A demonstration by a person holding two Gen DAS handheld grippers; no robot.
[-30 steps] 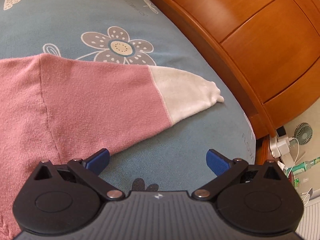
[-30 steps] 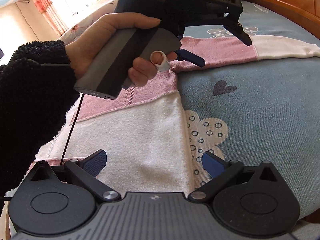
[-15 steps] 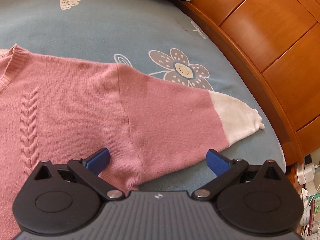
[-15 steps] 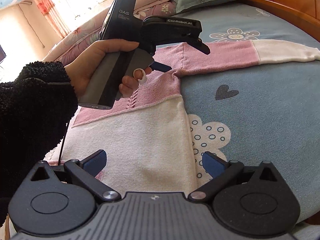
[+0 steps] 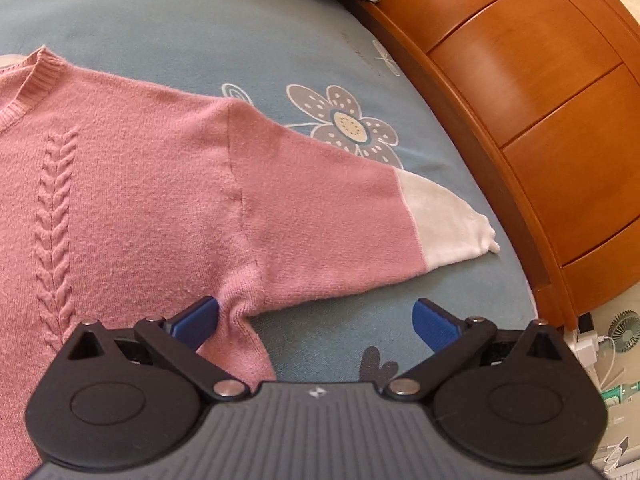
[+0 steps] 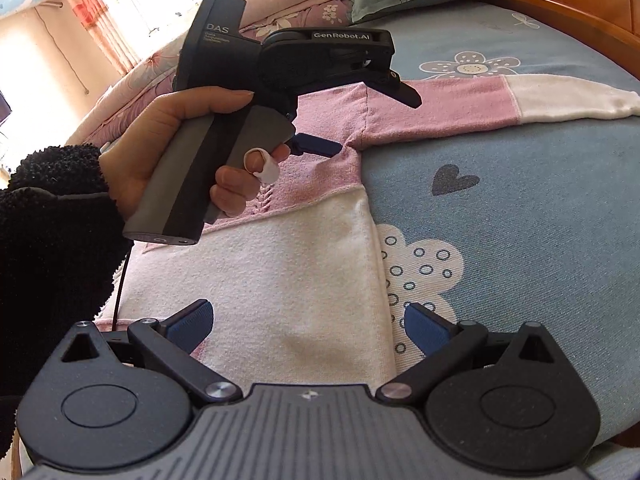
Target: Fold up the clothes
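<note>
The sweater (image 5: 152,200) runs off the left edge of the left wrist view, so its other sleeve and most of its neckline are out of sight. Its lower body disappears beneath the left tool (image 5: 316,320), whose housing fills the bottom of that view. In the right wrist view, the person's hand (image 6: 160,148) and the handle it grips cover the sweater's chest, and a black fuzzy sleeve (image 6: 52,240) hides its left part. The hem lies under the right tool (image 6: 306,326). To the sweater's right, past the wooden bed frame (image 5: 560,128), small items on the floor are too tiny to identify.
</note>
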